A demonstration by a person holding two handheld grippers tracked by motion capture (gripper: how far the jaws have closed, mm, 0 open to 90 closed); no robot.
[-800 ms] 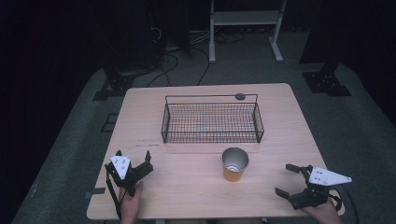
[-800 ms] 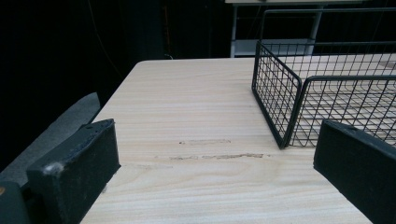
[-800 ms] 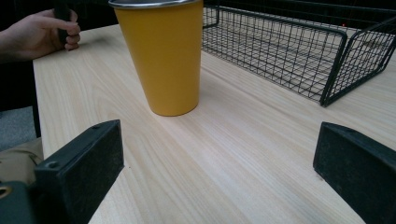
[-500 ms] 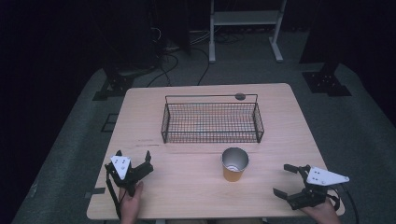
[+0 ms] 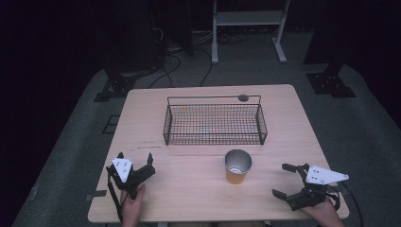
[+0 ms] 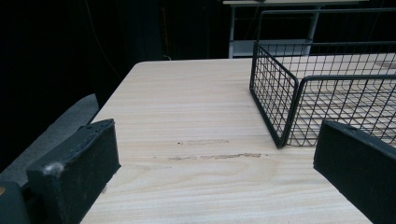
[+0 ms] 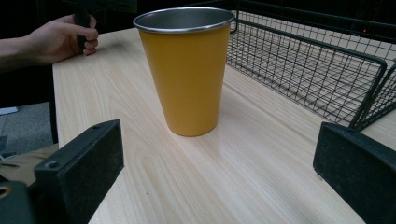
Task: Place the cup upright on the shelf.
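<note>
From the high view, the wooden table carries a black wire basket at about 12 o'clock from table centre, and an orange cup with a metal rim stands upright just on the near side of it, at roughly 5 o'clock from the basket's middle. The right gripper sits at 3 o'clock of the cup, near the table's right front corner, aimed leftward toward the cup, its jaws spread wide with nothing between them. The person's right hand grips it from below at the table edge. The left gripper lies at 9 o'clock of the cup, well apart from it, pointing toward 12 o'clock, jaws likewise parted and empty; the left hand comes up from the bottom edge.

In the left gripper view, the two black jaws stand far apart at the lower corners over bare tabletop, with the basket's corner at about 2 o'clock.

In the right gripper view, the cup stands upright ahead between the wide-open jaws, at 12 o'clock, not touched by either. The basket lies at 2 o'clock behind it, and the other hand rests at 10 o'clock on the table's far edge.
</note>
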